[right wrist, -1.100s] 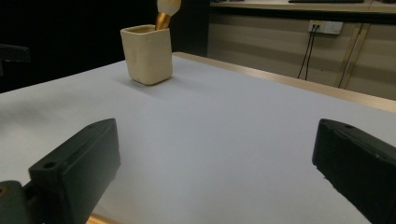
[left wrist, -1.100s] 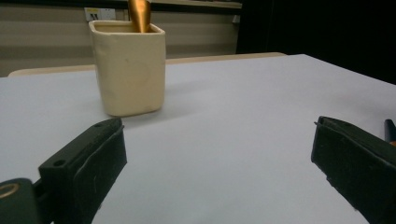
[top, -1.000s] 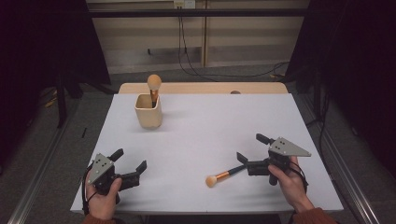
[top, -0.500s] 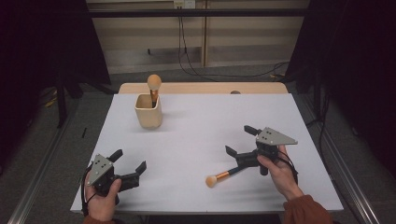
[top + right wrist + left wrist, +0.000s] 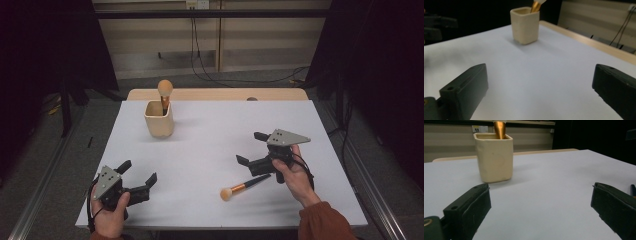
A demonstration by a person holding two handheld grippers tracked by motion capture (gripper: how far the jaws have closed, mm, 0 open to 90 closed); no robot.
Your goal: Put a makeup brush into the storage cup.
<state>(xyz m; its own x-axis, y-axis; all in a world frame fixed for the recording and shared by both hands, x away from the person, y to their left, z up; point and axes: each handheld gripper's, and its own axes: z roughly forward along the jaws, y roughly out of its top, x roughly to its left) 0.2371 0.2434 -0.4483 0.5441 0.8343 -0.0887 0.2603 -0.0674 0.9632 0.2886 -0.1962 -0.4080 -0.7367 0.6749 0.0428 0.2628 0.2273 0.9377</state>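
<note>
Nearest the person, at the front left corner of the white worktop (image 5: 210,145), the left gripper (image 5: 141,176) sits low in the person's left hand (image 5: 111,215), its jaws spread wide with nothing between them. In the left gripper view the two black jaws stand far apart over bare white surface, pointing toward the cup.

A little farther in and to the right, a makeup brush (image 5: 244,186) lies flat on the worktop, its round tan head toward the front edge and its dark handle end angled back toward the right gripper (image 5: 251,148). That gripper is held in the person's right hand (image 5: 295,175) just beyond the handle end, clear of the brush as far as the high view shows; its jaws are wide apart and hold nothing, and the right gripper view shows only white surface between them.

Farthest away, toward the back left of the worktop, a cream cup (image 5: 159,119) stands upright, well apart from both grippers. A second brush (image 5: 165,91) stands in it, gold ferrule inside the rim and round head up
</note>
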